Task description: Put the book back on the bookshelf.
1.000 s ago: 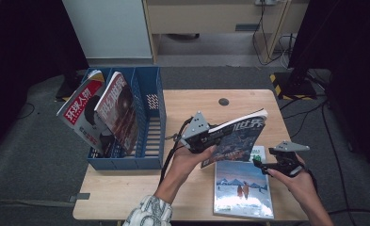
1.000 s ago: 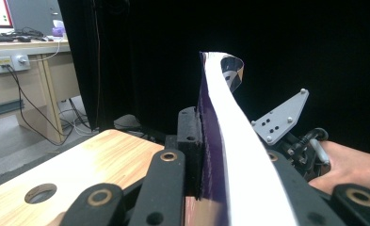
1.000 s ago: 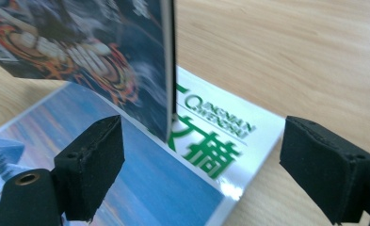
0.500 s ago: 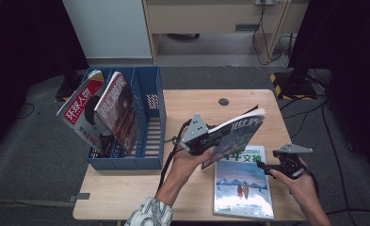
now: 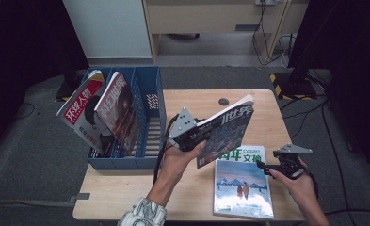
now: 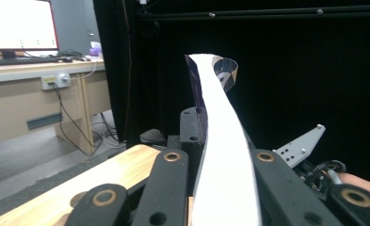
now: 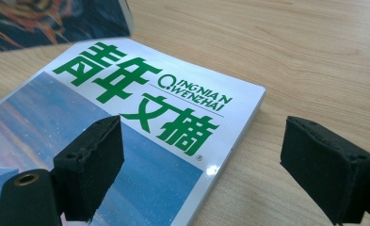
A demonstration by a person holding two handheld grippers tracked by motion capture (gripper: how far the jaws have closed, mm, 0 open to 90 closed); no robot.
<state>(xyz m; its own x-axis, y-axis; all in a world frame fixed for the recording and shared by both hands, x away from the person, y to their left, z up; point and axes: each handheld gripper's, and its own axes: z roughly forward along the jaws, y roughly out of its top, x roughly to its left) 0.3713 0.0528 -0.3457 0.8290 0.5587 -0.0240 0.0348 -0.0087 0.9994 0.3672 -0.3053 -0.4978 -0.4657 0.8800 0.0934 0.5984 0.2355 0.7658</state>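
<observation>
My left gripper is shut on a dark blue magazine, holding it tilted in the air above the middle of the table. In the left gripper view the magazine's white page edge rises between the two black jaws. A second magazine with a snowy blue cover and green characters lies flat near the table's front right. My right gripper hovers open just at its right edge. In the right gripper view its pads straddle the corner of that magazine without touching it.
A blue divided file rack stands at the table's left, holding two tilted magazines. A small dark round mark sits on the wooden table at the back. A cabinet and cables lie beyond the far edge.
My left gripper has lifted the dark blue magazine up and a little to the left, uncovering more of the flat magazine. The right gripper has stayed nearly still.
</observation>
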